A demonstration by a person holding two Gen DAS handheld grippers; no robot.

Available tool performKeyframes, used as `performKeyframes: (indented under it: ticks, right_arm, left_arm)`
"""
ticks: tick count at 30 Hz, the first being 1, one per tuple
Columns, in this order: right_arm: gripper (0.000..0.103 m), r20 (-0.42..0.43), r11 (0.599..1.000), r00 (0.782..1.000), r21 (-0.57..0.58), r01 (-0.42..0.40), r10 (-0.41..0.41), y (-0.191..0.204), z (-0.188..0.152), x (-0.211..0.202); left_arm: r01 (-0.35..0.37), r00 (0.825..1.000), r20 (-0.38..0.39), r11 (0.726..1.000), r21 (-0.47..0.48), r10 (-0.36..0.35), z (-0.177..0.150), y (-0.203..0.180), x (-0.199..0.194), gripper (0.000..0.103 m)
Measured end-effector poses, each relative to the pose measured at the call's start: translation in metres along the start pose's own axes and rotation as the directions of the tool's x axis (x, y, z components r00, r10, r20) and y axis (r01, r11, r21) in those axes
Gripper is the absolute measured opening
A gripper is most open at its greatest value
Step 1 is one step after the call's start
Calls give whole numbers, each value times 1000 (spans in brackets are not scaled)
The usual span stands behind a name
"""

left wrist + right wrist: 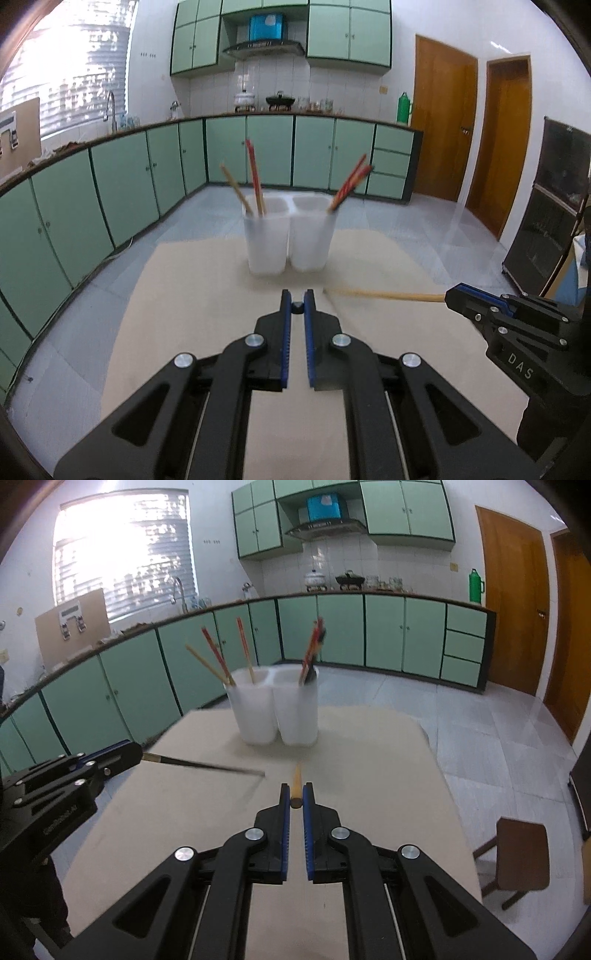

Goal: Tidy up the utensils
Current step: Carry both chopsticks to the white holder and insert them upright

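The left gripper (297, 295) fingers clench a dark chopstick (207, 765). The right gripper (296, 789) grasps a light chopstick (388, 295). Both hover over the counter (207, 314) before the holder (291, 236).

Twin holder (288, 240) on table (184, 332), chopsticks (255, 177) in both compartments.

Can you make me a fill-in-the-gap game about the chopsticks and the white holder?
1. Each gripper is shut on one ____.
2. The right gripper holds a light wooden one; the left gripper holds a ____ one.
3. The white holder has ____ compartments.
4. The holder stands on the beige ____.

Missing words: chopstick; dark; two; table
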State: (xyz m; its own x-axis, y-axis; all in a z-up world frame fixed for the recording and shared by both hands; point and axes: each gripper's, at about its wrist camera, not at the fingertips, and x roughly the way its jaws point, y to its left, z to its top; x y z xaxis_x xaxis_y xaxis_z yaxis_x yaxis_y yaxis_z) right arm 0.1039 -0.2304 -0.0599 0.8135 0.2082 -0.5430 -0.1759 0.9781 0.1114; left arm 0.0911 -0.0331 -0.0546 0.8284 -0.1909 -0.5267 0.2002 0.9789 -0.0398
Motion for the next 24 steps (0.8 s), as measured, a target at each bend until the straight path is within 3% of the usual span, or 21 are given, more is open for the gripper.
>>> performKeyframes:
  ticks: [6,16,24]
  right_arm:
    - [7,22,999,999,-23,-41,42,0,36,-7]
    - [7,21,990,994,-90,-109,111,5,92,-4]
    - [7,111,984,981,-97,-149,159,4,151,-17]
  left_arm:
    - [27,999,43,1000,-3,-27,28,4,-3,6]
    - [100,994,48,995,-1,-100,58,9,0,6]
    - [128,982,135,992,16,-129,101,8,-7,6]
